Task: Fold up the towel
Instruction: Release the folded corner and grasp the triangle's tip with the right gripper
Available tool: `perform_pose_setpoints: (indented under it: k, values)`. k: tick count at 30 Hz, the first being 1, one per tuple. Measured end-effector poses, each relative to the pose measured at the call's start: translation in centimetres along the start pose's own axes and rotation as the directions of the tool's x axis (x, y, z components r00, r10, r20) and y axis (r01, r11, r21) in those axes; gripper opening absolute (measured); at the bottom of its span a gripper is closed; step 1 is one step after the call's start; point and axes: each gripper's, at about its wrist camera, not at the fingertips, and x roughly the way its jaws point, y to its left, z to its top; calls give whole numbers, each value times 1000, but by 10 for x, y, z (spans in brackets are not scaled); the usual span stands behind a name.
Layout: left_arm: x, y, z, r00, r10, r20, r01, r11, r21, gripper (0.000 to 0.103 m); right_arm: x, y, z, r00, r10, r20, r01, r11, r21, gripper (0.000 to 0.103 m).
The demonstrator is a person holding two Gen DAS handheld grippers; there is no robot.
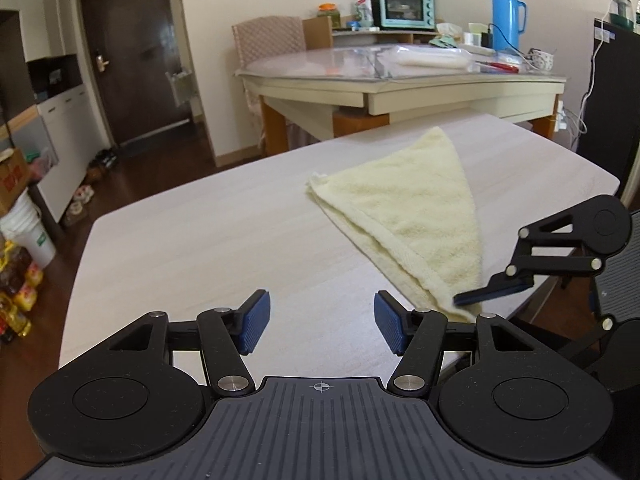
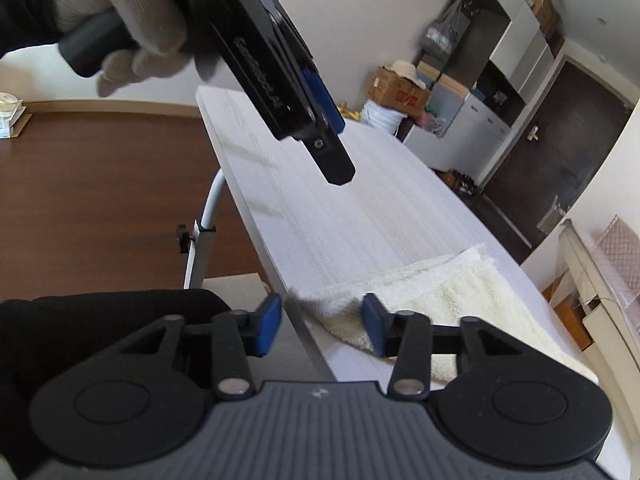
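A pale yellow towel (image 1: 412, 216), folded into a triangle, lies on the right part of the white wood-grain table (image 1: 200, 248). My left gripper (image 1: 322, 322) hovers open over bare tabletop, left of the towel's near corner, with nothing between its blue pads. My right gripper (image 1: 492, 292) reaches in from the right at that near corner. In the right wrist view the right gripper (image 2: 320, 324) is open at the table's edge. The towel (image 2: 448, 292) has its corner tip between the pads, and they do not press on it. A gloved hand (image 2: 120, 20) holds the left gripper (image 2: 336, 152) above.
Behind stands a dining table (image 1: 400, 92) with a blue thermos (image 1: 506, 16), a mint toaster oven (image 1: 406, 6) and clutter. A black mesh chair (image 1: 616, 280) is at the right. A metal table leg (image 2: 200, 240) shows below the edge. Boxes and a bucket (image 1: 30, 236) line the floor at the left.
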Motion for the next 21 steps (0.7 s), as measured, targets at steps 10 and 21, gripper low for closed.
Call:
perform_pose_setpoints:
  k: [10, 21]
  values:
    - [25, 13, 22, 999, -43, 31, 39, 991, 130, 65, -45, 6, -10, 977, 196, 84, -199, 979, 39, 9]
    - [109, 34, 61, 992, -119, -33, 124, 967, 224, 62, -67, -17, -18, 954, 262, 145, -277, 956, 99, 8]
